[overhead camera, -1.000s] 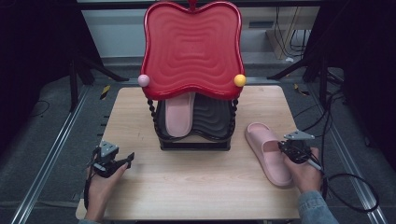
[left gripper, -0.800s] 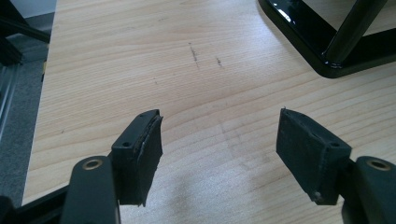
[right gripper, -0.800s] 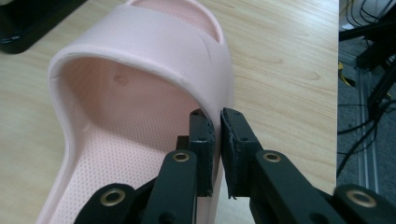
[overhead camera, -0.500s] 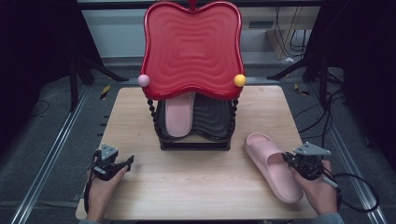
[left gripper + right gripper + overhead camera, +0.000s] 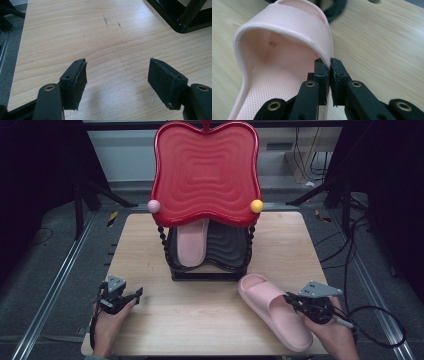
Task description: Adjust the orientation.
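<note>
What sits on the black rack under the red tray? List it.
Under the red tray, the black rack holds one pink slipper on its left side. The tray hides the slipper's upper end.

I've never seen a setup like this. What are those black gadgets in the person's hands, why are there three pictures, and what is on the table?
A person sits at a wooden table holding a hand-operated gripper in each hand; each has two black jaws that pinch.

The high view looks down from above the person. The other two pictures come from small cameras riding on the grippers, looking along their jaws.

On the table stands a black shoe rack with a red top. One pink slipper stands inside it. A second pink slipper lies on the table in front.

The right gripper is shut on the side edge of that second slipper. The left gripper is open above bare wood, holding nothing.
</note>
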The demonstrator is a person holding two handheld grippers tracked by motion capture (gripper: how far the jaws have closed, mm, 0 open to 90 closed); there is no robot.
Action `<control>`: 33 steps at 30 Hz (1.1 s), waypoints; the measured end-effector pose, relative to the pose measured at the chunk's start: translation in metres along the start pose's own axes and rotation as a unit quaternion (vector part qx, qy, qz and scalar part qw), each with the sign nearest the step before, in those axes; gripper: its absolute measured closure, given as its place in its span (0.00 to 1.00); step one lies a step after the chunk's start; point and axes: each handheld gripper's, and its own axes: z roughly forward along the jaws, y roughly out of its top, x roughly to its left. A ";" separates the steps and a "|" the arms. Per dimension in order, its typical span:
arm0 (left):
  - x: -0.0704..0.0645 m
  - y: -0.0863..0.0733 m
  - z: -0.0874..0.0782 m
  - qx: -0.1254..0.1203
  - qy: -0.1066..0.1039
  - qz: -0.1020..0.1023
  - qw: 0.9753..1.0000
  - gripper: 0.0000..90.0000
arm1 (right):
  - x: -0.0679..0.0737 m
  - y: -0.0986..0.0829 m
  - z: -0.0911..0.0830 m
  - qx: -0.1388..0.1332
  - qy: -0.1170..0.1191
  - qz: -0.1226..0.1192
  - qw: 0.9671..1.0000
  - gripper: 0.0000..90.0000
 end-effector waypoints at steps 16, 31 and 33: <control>0.004 -0.003 -0.001 0.002 0.003 -0.004 1.000 0.34 | 0.067 0.052 0.085 0.010 0.099 -0.081 0.992 0.94; 0.002 -0.004 0.001 0.004 -0.001 -0.001 1.000 0.34 | 0.079 0.066 0.131 0.021 0.121 -0.078 0.989 0.93; 0.002 -0.004 0.001 0.004 -0.001 -0.003 1.000 0.34 | 0.079 0.066 0.134 0.024 0.120 -0.082 0.989 0.92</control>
